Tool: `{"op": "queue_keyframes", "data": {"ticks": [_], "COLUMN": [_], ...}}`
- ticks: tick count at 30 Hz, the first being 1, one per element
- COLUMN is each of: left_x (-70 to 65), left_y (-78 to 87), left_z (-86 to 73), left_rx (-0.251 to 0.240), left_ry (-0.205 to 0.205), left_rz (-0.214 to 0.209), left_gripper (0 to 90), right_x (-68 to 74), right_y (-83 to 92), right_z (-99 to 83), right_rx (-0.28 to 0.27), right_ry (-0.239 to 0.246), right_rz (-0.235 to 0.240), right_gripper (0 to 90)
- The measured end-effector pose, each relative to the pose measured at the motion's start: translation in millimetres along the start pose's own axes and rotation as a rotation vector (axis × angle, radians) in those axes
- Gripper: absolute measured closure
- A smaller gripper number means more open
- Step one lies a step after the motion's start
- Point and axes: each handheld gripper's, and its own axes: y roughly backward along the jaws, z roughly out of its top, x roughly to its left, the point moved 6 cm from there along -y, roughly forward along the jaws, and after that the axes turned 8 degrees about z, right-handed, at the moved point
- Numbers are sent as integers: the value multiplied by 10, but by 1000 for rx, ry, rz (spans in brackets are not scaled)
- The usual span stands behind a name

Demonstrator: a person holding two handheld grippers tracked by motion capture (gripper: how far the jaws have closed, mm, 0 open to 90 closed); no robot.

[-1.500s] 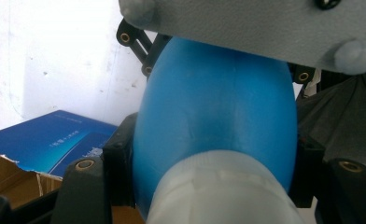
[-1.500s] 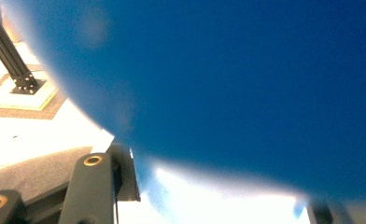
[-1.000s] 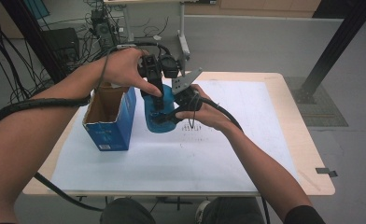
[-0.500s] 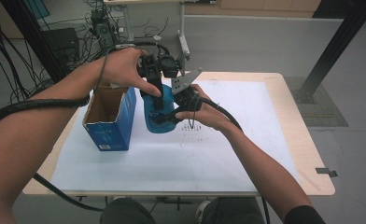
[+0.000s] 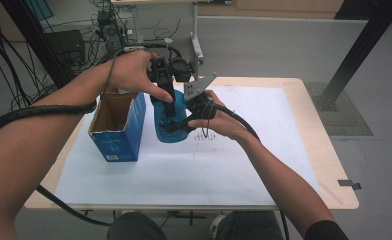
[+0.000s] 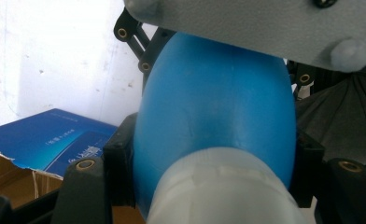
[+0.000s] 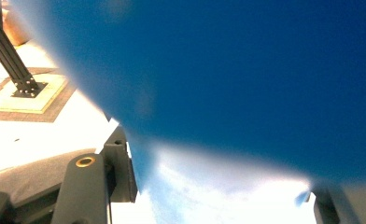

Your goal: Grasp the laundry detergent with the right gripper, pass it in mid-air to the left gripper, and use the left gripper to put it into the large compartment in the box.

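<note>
Blue bottle (image 5: 168,120) upper centre of the high view, held off the table (image 5: 294,165), just right of the open blue box (image 5: 118,131). Left gripper (image 5: 166,95) clamped tight on its body; right gripper (image 5: 186,120) jaws either side, just been opening. Lower and right table bare. Hands unmoved since earlier frames.

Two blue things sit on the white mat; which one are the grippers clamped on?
The rounded blue bottle with the whitish cap, held by both the left gripper and right gripper. The blue cardboard box, open-topped with a torn flap, stands untouched beside it.
</note>
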Motion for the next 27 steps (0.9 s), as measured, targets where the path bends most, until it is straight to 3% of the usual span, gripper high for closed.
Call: {"op": "queue_keyframes", "data": {"ticks": [16,27], "left_x": [20,81], "left_y": [-1,21], "left_z": [14,-17], "left_rx": [7,21], "left_ry": [9,43], "left_rz": [2,12], "left_gripper": [371,371], "right_x": [-16,-34], "right_y": [11,83], "right_z": [-9,-48], "right_rx": [-1,20], "right_ry": [-10,-35], "right_rz": [-9,-53], "right_gripper": [351,163]}}
